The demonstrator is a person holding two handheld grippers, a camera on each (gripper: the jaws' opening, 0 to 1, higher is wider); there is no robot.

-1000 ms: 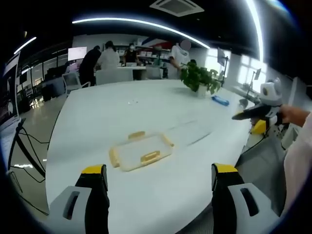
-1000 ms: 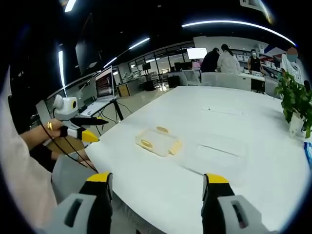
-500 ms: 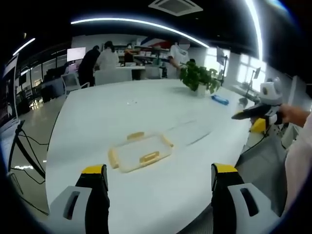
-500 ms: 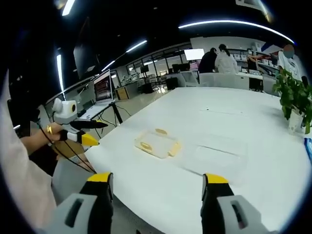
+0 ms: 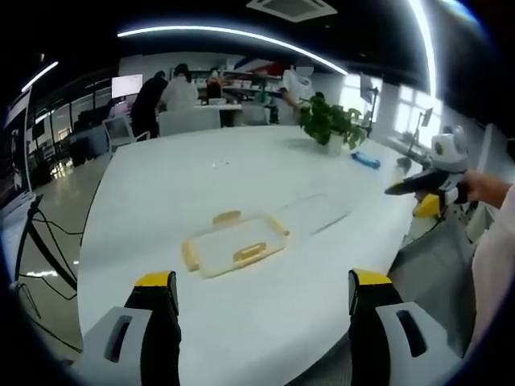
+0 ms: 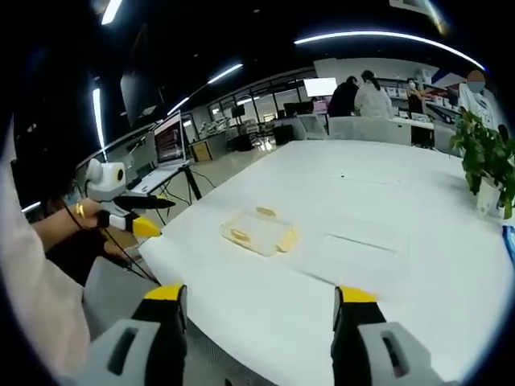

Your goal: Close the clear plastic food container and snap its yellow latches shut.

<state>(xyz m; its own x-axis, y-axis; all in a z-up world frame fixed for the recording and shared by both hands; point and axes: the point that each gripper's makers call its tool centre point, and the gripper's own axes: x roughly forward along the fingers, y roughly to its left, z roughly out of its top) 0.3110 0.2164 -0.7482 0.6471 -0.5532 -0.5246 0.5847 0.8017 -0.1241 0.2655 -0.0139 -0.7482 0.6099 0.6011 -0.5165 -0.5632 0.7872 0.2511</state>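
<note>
1. Wide white table [image 5: 161, 201], mostly bare; potted green plant [image 5: 328, 129] at the far side, small blue object [image 5: 364, 161] lying just beside it.
2. Behind the table: several people [image 5: 173, 92] at a desk; in the right gripper view, a laptop [image 6: 173, 145] on a stand off the table's edge.
3. Nothing between either gripper and the pieces on the table.
4. Clear lid with yellow latches [image 5: 232, 245] lying flat near the table's middle, latches on its sides; no contents seen.
5. Clear container base [image 5: 314, 213] just beside the lid, apart from it, uncovered, looking empty; also in the right gripper view [image 6: 358, 253].
6. Left gripper [image 5: 261, 322]: released, jaws wide apart, nothing between them, held short of the lid.
7. Right gripper [image 6: 257, 322]: likewise spread and unloaded, well back from the table edge.
</note>
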